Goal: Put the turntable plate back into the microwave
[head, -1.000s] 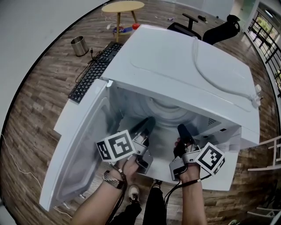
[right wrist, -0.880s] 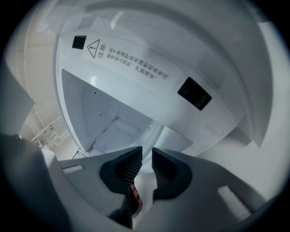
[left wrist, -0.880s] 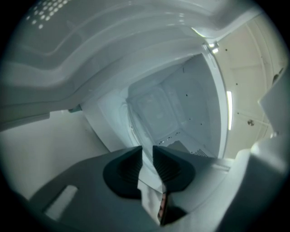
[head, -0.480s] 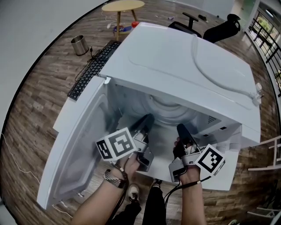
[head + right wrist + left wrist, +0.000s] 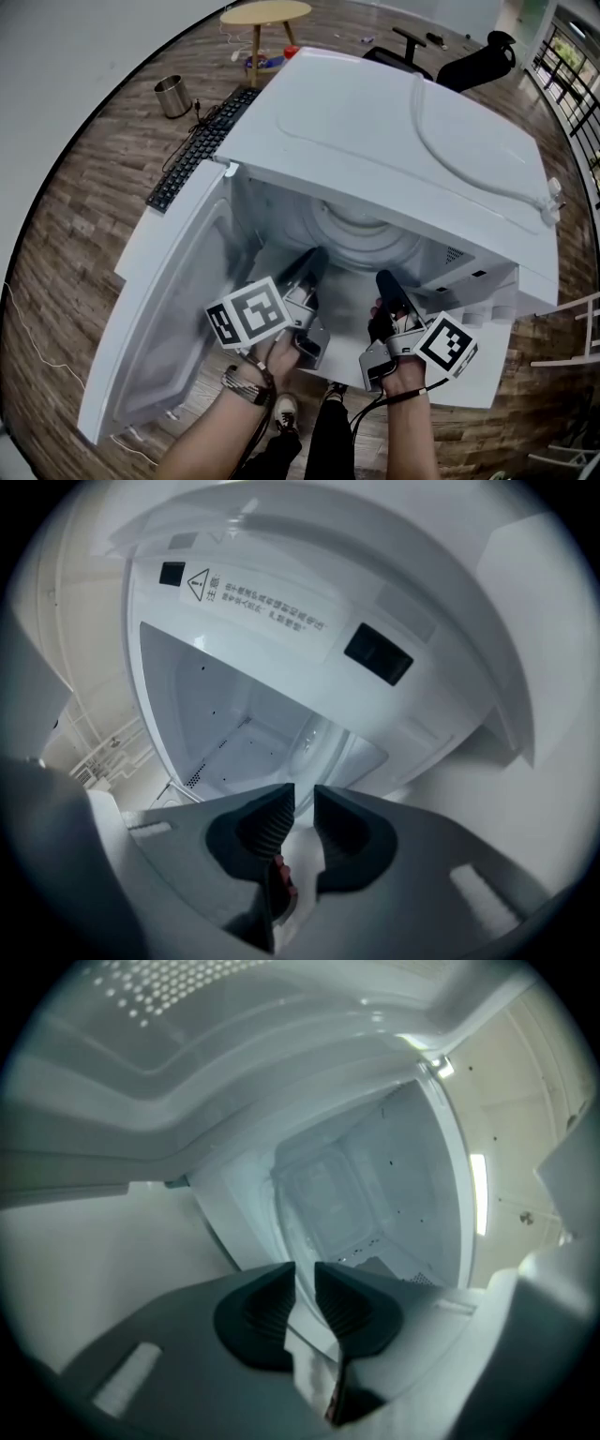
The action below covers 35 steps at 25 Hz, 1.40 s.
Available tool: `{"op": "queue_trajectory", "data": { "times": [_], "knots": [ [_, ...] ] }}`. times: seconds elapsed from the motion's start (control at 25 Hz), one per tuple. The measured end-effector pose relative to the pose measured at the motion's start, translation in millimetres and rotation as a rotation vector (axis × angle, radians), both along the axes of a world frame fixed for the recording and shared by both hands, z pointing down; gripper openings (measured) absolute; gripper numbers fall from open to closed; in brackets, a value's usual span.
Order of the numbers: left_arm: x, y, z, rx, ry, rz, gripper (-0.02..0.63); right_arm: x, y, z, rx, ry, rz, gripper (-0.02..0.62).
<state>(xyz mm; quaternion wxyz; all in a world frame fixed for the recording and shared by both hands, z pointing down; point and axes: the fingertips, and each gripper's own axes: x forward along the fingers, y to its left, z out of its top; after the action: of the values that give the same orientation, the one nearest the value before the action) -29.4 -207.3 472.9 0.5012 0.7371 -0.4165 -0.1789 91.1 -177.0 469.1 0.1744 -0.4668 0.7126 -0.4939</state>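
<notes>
The white microwave point(image 5: 394, 131) stands with its door point(image 5: 169, 309) swung open to the left. The clear glass turntable plate point(image 5: 361, 234) is inside the cavity, its ringed surface showing beyond both grippers. My left gripper point(image 5: 314, 255) reaches in at the left and is shut on the plate's near rim. In the left gripper view the gripper point(image 5: 302, 1283) pinches the thin glass edge and the plate point(image 5: 375, 1176) fills the space ahead. My right gripper point(image 5: 382, 279) holds the rim at the right; in its own view the gripper point(image 5: 302, 808) clamps the plate point(image 5: 244, 724).
A black keyboard point(image 5: 202, 150) lies on the wooden floor left of the microwave. A metal bin point(image 5: 172, 96) and a round wooden table point(image 5: 264, 13) stand farther back, an office chair point(image 5: 469, 58) at the top right. The person's shoe point(image 5: 284, 410) shows below the grippers.
</notes>
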Motion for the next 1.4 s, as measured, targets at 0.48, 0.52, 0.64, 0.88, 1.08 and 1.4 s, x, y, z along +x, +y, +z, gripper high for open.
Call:
{"op": "queue_trajectory", "data": {
  "times": [0.48, 0.52, 0.64, 0.88, 1.08, 1.4],
  "knots": [
    [2, 0, 0, 0.014, -0.024, 0.014, 0.057, -3, -3, -2, 0.018, 0.007, 0.001, 0.061],
    [2, 0, 0, 0.014, -0.025, 0.012, 0.054, -3, -3, -2, 0.018, 0.009, 0.001, 0.060],
    [1, -1, -2, 0.023, -0.023, 0.001, 0.049, -4, -4, -3, 0.024, 0.002, 0.002, 0.060],
    [3, -5, -8, 0.049, -0.067, -0.005, 0.005, -11, -15, -12, 0.053, -0.026, -0.013, 0.060],
    [-5, 0, 0, 0.017, -0.040, -0.035, 0.018, -11, -8, -9, 0.033, 0.006, -0.009, 0.060],
    [3, 3, 2, 0.022, -0.121, 0.003, 0.049, -2, -4, -1, -0.003, 0.043, 0.019, 0.060]
  ]
}}
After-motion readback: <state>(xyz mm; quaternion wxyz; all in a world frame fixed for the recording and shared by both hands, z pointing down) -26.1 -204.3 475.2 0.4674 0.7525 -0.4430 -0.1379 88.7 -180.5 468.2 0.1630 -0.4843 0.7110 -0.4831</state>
